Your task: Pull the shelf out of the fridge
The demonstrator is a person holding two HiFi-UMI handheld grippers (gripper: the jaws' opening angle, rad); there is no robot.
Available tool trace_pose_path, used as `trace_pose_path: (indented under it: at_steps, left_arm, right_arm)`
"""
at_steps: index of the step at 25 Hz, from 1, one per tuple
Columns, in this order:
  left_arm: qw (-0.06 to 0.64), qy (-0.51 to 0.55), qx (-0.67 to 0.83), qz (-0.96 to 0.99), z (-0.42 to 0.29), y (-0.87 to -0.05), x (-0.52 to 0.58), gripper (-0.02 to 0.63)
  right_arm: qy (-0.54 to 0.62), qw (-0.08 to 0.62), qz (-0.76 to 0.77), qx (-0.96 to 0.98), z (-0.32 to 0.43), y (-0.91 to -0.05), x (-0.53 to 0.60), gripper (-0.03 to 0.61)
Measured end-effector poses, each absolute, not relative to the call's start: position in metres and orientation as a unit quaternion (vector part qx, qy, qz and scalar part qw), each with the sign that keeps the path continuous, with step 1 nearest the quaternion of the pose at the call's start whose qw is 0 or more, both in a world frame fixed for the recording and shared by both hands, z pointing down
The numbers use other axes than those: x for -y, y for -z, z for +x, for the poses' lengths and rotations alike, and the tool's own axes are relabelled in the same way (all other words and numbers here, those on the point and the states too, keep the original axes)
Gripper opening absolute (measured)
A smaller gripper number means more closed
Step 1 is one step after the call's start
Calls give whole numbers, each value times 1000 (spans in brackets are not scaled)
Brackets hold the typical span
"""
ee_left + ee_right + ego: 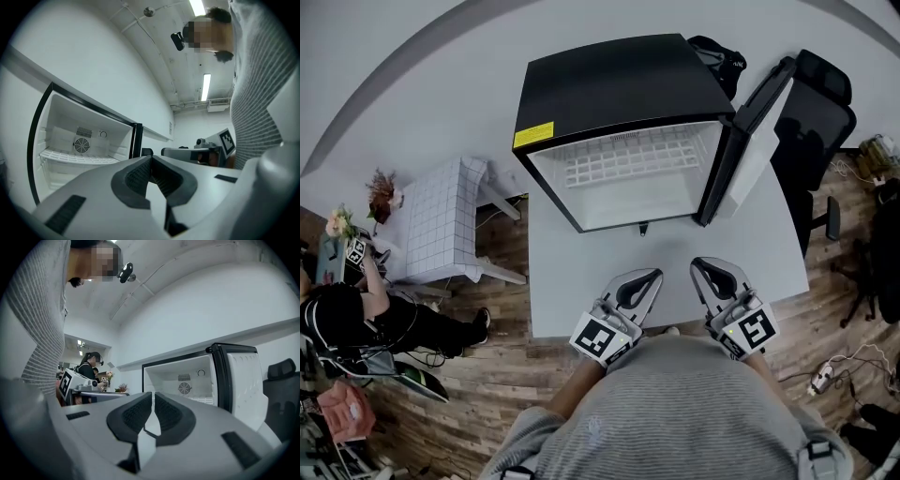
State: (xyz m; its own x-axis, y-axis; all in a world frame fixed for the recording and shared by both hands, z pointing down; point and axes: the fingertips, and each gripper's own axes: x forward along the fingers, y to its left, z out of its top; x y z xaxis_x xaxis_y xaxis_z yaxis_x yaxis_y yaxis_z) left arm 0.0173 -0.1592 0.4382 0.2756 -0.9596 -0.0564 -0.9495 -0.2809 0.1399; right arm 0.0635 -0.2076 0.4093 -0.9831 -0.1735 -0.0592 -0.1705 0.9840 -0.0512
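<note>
Fridge (619,94) on white surface (572,281), door (757,131) swung open at its right. White wire shelf (628,166) sits inside fridge, across middle of compartment. Left tool (649,277) and right tool (697,266) side by side over surface's near edge, well apart from fridge, pointing toward it. Both tools clenched, nothing between jaws.

Bright, even light; ceiling tubes (206,86) glow up and right of the fridge (79,140), whose white interior looks slightly washed out. Heavy fisheye bending and dark corner vignette; soft shadows beside the fridge.
</note>
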Motion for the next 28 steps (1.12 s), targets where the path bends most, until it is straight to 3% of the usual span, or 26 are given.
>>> trace_pose_path:
  at_steps: [10, 16, 24, 28]
  left_arm:
    - [33, 63, 611, 788, 10, -436, 161, 11]
    - [36, 58, 621, 781, 0, -435, 154, 11]
    - [36, 54, 637, 768, -23, -434, 143, 11]
    - [34, 54, 642, 764, -34, -431, 137, 11]
  right_arm:
    - [-54, -13, -59, -997, 42, -424, 214, 14]
    - [-179, -98, -34, -978, 10, -439, 214, 15]
    - [-247, -112, -21, -962, -33, -452, 211, 18]
    - [-289, -133, -14, -948, -51, -461, 215, 80]
